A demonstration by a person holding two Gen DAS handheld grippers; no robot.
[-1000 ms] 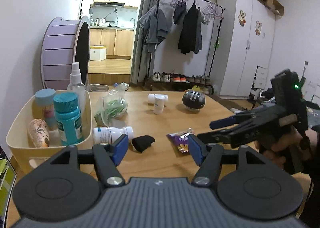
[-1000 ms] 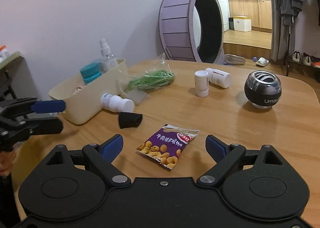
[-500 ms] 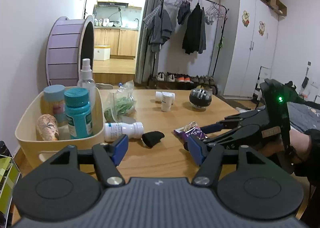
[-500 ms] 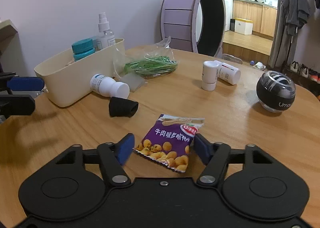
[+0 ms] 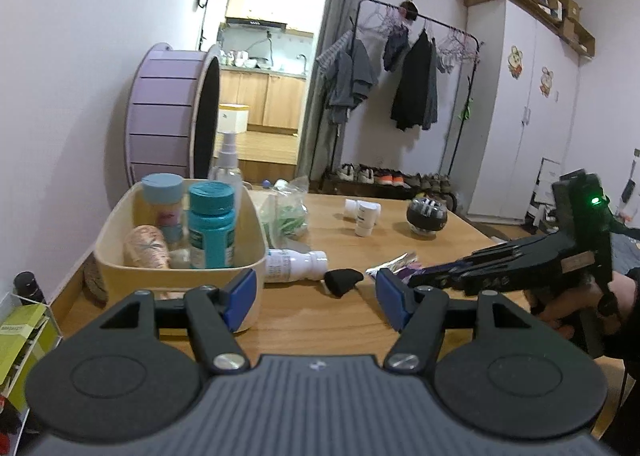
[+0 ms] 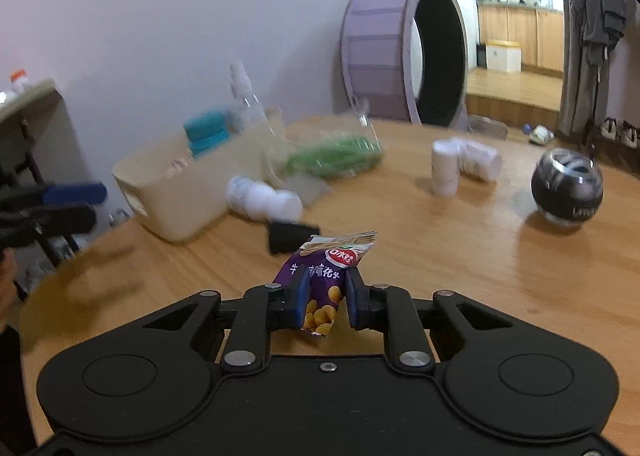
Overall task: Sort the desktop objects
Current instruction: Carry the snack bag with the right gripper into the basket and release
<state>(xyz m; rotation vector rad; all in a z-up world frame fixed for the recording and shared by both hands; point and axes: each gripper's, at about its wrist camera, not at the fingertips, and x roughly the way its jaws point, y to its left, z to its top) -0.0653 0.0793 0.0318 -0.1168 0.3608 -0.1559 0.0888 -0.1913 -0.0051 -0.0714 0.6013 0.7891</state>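
My right gripper (image 6: 324, 302) is clamped on the purple snack packet (image 6: 325, 280): both blue pads press its lower half, and its crinkled top stands up between them, tilted a little. Whether the packet is clear of the table (image 6: 460, 256) I cannot tell. From the left wrist view the right gripper (image 5: 416, 280) reaches in from the side with its fingers drawn together over the foil edge of the packet (image 5: 396, 262).

My left gripper (image 5: 314, 298) hangs with its jaws wide apart and nothing between them, just in front of the bin (image 5: 176, 280).

The cream bin sits at the table's edge nearest that gripper. In it stand a teal bottle (image 5: 211, 225), a light blue-capped jar (image 5: 163, 201) and a clear spray bottle (image 5: 226, 163), with a patterned pink thing (image 5: 146, 246) leaning at the front. Touching or just beside the bin's wall lies a white bottle (image 5: 294, 264) on its side, and next to its cap a small black piece (image 5: 342, 282). Behind the bin's far corner is a clear bag of green stuff (image 5: 286, 215). Further from the bin are two small white bottles (image 5: 364, 213), one upright and one lying against it, then a black ball (image 5: 427, 215) beyond them.

The right wrist view is blurred, so the bin (image 6: 184, 191) and its contents smear there.
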